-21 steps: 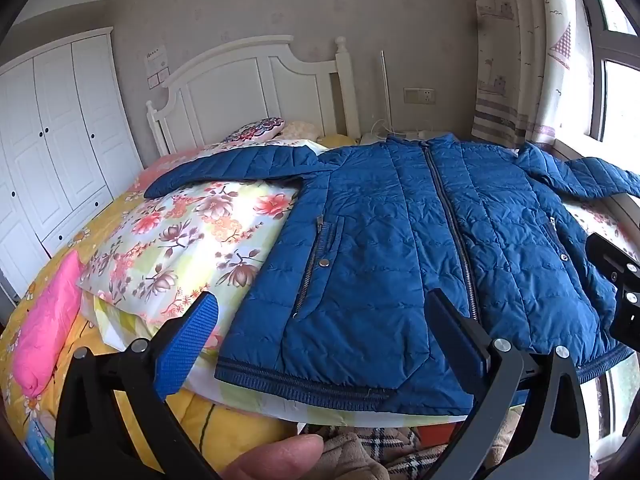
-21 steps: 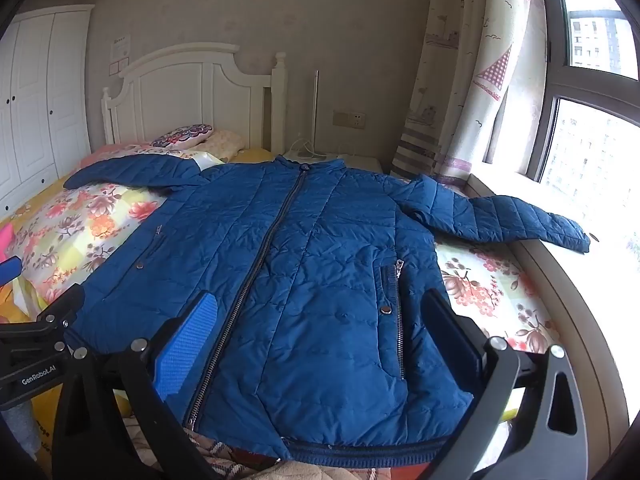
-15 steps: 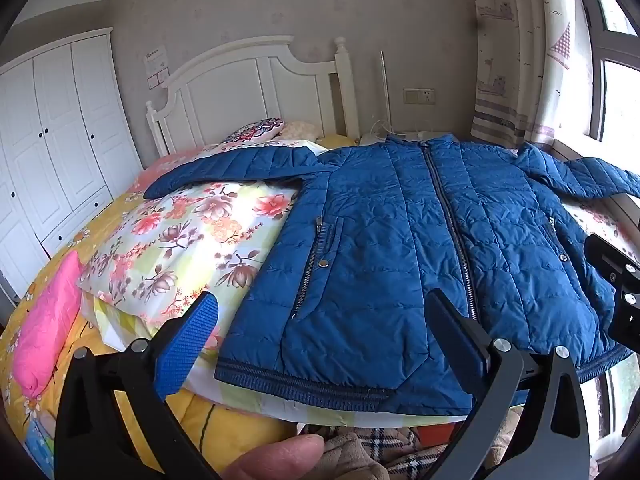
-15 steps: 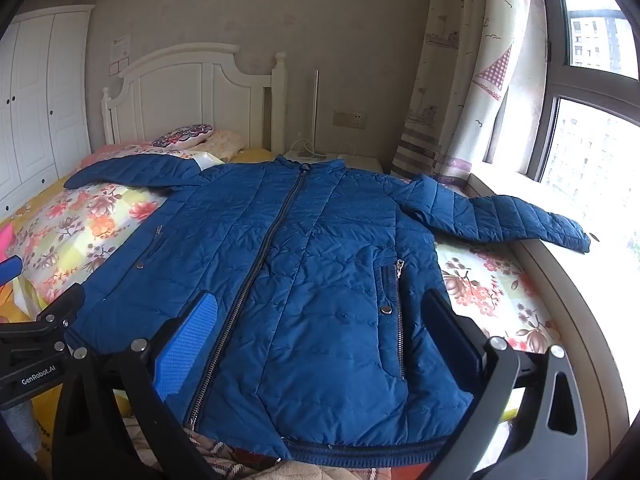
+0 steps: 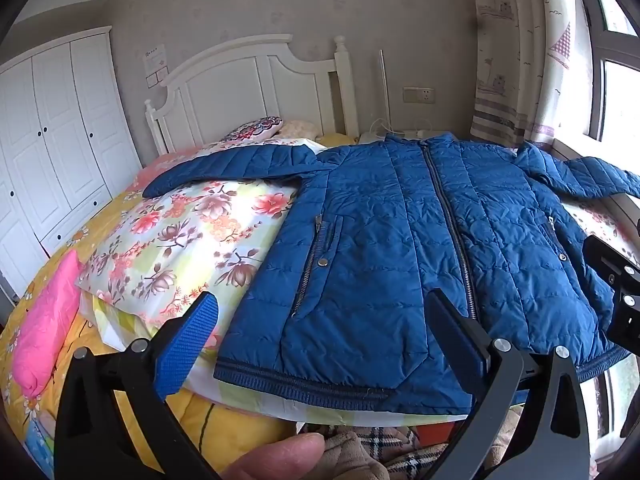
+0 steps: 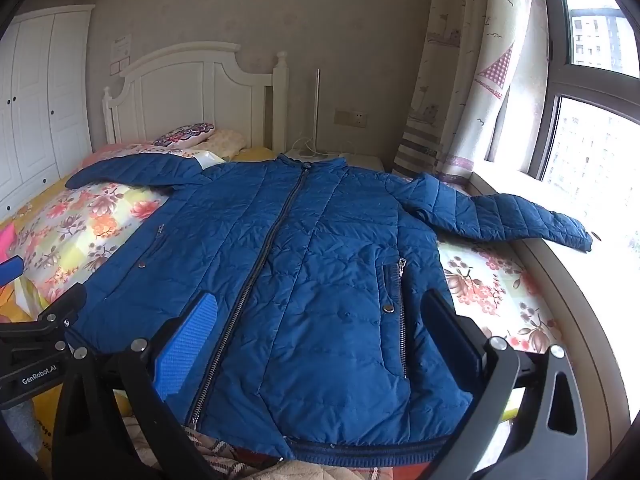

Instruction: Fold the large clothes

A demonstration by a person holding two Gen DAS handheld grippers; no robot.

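A blue quilted jacket [image 5: 400, 240] lies flat and zipped on the bed, front up, both sleeves spread out to the sides. It also shows in the right wrist view [image 6: 312, 264]. My left gripper [image 5: 320, 340] is open and empty, held just before the jacket's hem on its left half. My right gripper [image 6: 316, 336] is open and empty, before the hem on the right half. The jacket's right sleeve [image 6: 500, 216] reaches onto the window sill.
A floral pillow [image 5: 192, 240] lies under the jacket's left side. A pink cushion [image 5: 44, 320] sits at the bed's left edge. White headboard [image 5: 256, 92] and wardrobe [image 5: 52, 140] stand behind. Window sill [image 6: 576, 312] and curtain [image 6: 460, 80] are on the right.
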